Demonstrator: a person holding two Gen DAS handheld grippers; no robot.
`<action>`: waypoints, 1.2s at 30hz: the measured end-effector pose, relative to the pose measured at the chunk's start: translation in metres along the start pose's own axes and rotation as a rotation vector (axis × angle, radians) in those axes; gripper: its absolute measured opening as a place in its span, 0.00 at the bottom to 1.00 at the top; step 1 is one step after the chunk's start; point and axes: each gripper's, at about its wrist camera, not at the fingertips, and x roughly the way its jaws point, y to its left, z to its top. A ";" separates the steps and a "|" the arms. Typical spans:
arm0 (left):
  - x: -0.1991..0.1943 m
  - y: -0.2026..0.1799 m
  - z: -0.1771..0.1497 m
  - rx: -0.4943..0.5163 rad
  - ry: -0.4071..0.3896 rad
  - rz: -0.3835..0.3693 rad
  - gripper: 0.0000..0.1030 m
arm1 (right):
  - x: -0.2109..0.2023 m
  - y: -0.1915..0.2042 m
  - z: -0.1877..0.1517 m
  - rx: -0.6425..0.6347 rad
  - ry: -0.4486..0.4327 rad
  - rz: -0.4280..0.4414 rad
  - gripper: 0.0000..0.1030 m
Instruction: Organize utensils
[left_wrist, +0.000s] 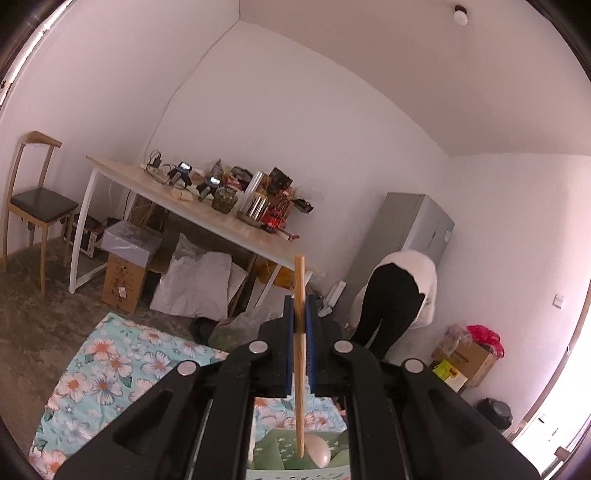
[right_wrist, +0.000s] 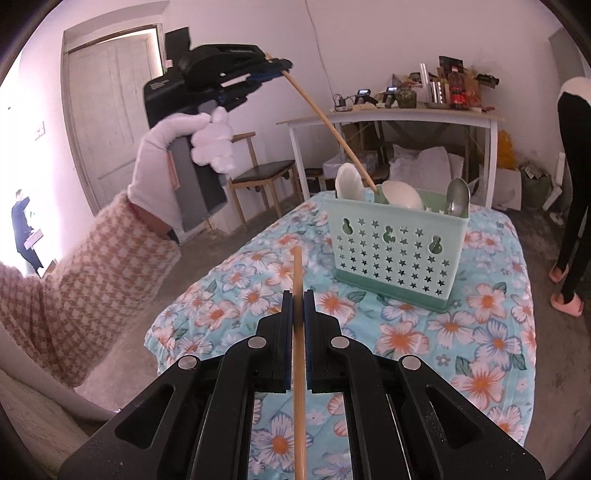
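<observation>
A worktop (right_wrist: 498, 369) draped in a light-blue cloth (right_wrist: 229, 295) printed with white and orange flowers carries a pale green caddy (right_wrist: 395, 254) with star-shaped holes, standing upright toward its far end, while the rest of the cloth lies bare around it.

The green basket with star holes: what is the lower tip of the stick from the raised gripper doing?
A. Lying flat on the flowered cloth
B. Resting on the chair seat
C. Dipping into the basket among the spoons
C: the left gripper holds its chopstick slanting down, its lower end inside the green basket between the white spoons.
</observation>
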 end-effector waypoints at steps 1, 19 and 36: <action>0.003 0.001 -0.003 -0.004 0.011 -0.001 0.05 | 0.001 0.000 0.000 -0.001 0.002 -0.002 0.04; 0.026 0.009 -0.047 -0.017 0.187 0.043 0.44 | 0.000 0.003 0.000 -0.006 0.016 -0.028 0.04; -0.081 0.021 -0.082 0.058 0.233 0.153 0.62 | -0.006 0.027 0.004 -0.086 -0.003 -0.092 0.04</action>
